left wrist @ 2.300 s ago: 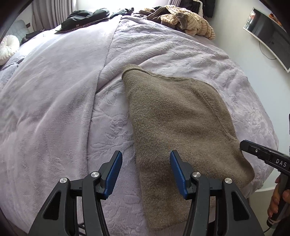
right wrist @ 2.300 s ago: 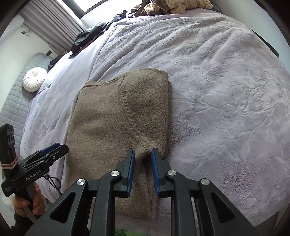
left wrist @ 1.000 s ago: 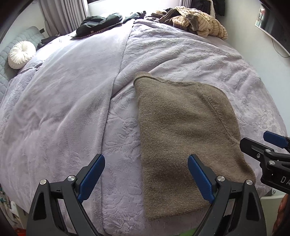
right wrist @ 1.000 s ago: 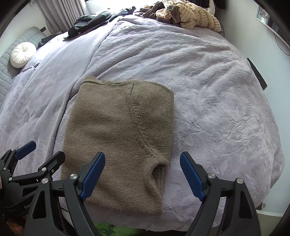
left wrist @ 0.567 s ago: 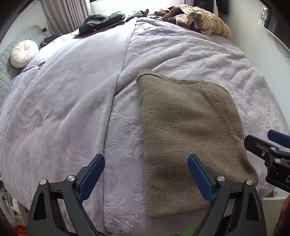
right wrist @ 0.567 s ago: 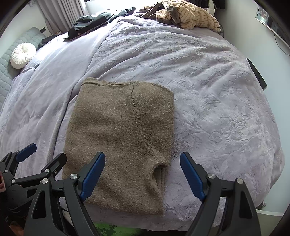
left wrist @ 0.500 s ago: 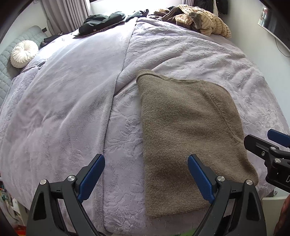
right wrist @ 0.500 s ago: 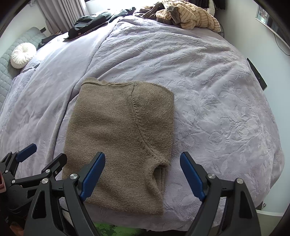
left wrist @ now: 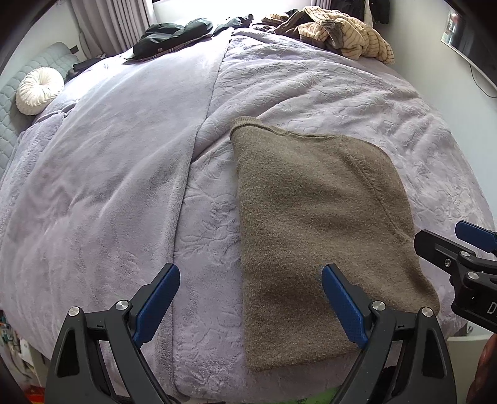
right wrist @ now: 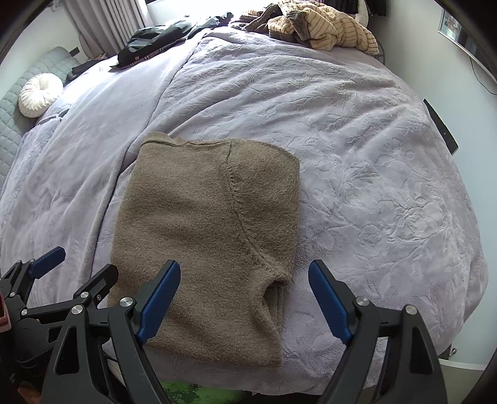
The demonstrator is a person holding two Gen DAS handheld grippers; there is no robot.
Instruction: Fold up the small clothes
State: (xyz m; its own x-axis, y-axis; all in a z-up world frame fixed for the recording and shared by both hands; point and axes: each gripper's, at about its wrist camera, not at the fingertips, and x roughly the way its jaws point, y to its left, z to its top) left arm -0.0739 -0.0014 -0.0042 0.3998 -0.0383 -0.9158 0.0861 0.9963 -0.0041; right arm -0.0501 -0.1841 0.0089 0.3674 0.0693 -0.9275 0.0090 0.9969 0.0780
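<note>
A folded brown sweater (right wrist: pixel 205 236) is laid flat on the bed (right wrist: pixel 357 155) at mid-frame. The left hand-held gripper (left wrist: pixel 250 287) and right hand-held gripper (right wrist: pixel 243 281) are held spread wide above it, nothing pinched

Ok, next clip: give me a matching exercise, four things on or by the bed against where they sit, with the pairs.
Things:
1. sweater
2. round pillow
3. striped top
4. dark clothes

Places:
A. far edge of the bed, toward the right
B. near edge of the bed, folded flat
C. far edge, left of the striped pile
D. far left, against the quilted grey headboard

Pairs: 1-B, 2-D, 3-A, 4-C
</note>
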